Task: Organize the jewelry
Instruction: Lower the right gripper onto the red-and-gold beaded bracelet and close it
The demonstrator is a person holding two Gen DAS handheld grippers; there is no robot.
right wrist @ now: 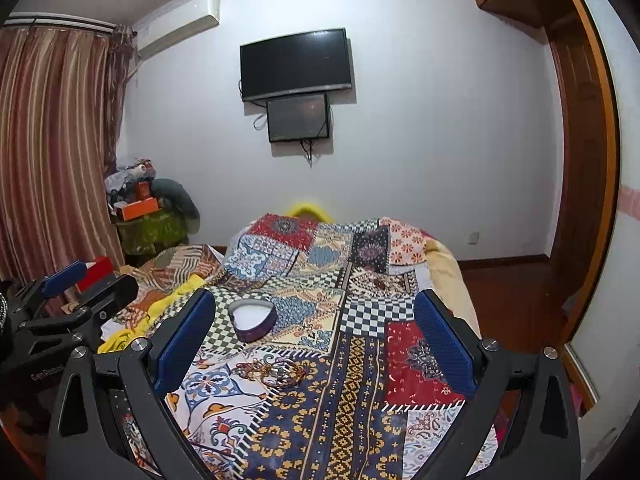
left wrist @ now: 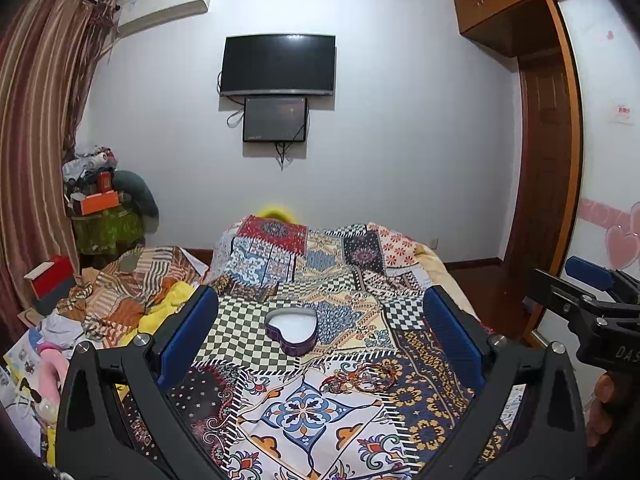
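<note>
A purple heart-shaped box point(left wrist: 292, 330) with a white inside stands open on the patchwork bedspread point(left wrist: 304, 412); it also shows in the right wrist view point(right wrist: 253, 319). A small pile of thin bracelets point(left wrist: 366, 376) lies nearer to me, right of the box, and shows in the right wrist view point(right wrist: 276, 372) too. My left gripper point(left wrist: 320, 336) is open and empty, above the bed, with the box between its fingers in view. My right gripper point(right wrist: 316, 340) is open and empty, to the right of the bracelets. Each gripper shows at the edge of the other's view.
Crumpled striped and yellow bedding point(left wrist: 132, 300) lies left of the bedspread. A cluttered stand with an orange box point(left wrist: 100, 204) is by the curtain. A TV point(left wrist: 278, 65) hangs on the far wall. A wooden wardrobe point(left wrist: 548, 152) stands at the right.
</note>
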